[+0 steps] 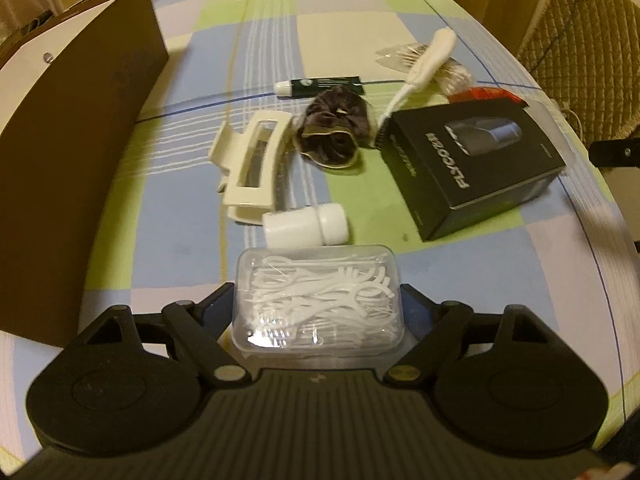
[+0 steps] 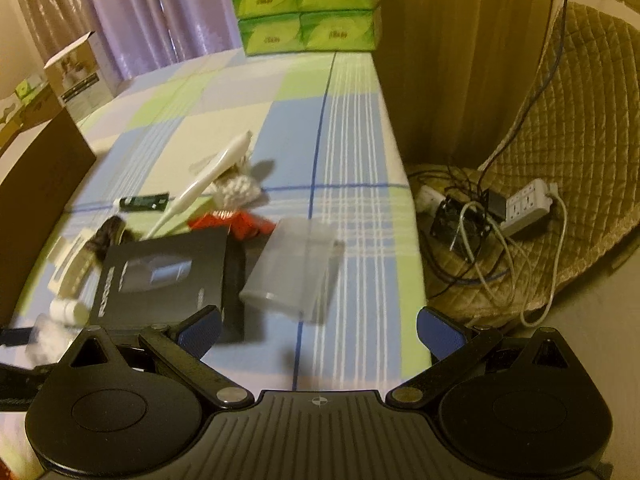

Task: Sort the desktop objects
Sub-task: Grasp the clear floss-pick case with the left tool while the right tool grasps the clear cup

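My left gripper [image 1: 317,308] is shut on a clear box of white floss picks [image 1: 320,276], one finger on each side of it. Just beyond it lie a white bottle [image 1: 306,224], a cream hair claw [image 1: 248,164], a dark scrunchie [image 1: 334,132], a green tube [image 1: 320,86], a white brush [image 1: 424,68] and a black FLYCO box [image 1: 472,164]. My right gripper [image 2: 319,330] is open with nothing between its fingers, low over the checked tablecloth. A translucent plastic container [image 2: 292,268] lies on its side ahead of it, beside the black box [image 2: 160,276].
A tall brown cardboard box [image 1: 80,128] stands along the table's left side. Stacked green tissue packs [image 2: 308,8] sit at the far end. A red item [image 2: 232,220] and a woolly piece lie behind the black box. Right of the table edge, a quilted chair holds a power strip [image 2: 528,204] and cables.
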`<action>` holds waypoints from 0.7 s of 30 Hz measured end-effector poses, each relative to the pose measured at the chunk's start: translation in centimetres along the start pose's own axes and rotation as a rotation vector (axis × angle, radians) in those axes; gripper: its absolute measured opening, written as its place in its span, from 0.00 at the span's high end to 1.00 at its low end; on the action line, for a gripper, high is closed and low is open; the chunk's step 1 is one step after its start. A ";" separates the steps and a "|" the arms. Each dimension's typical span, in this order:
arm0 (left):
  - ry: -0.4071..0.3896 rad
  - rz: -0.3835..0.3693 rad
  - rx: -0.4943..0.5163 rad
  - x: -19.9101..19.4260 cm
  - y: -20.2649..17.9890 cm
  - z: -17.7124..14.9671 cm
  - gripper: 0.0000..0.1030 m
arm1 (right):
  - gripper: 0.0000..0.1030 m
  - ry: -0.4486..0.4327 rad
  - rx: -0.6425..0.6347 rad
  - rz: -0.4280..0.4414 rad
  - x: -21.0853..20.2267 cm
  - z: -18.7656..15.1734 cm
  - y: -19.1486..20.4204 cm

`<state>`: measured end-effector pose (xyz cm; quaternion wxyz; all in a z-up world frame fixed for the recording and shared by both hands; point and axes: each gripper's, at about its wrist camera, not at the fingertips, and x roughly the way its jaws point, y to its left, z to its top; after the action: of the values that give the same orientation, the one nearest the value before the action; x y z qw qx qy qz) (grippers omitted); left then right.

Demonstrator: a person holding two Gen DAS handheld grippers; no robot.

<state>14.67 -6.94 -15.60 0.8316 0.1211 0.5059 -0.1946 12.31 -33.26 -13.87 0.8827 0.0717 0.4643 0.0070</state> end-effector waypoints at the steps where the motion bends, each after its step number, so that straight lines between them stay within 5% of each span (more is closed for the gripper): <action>1: 0.001 0.005 -0.006 0.0 0.2 0.1 0.20 | 0.02 -0.007 0.000 -0.004 0.3 0.2 -0.1; 6: -0.005 0.013 -0.027 -0.5 1.1 0.4 0.20 | 0.03 -0.024 0.008 0.012 1.7 1.1 -0.3; 21: -0.042 0.039 -0.058 -1.8 2.0 1.8 0.20 | 0.51 0.060 0.106 0.104 6.9 3.0 -0.6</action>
<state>16.24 -5.50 -13.17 0.8488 0.1028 0.4913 -0.1660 18.67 -33.69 -17.87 0.8619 0.1421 0.4858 0.0302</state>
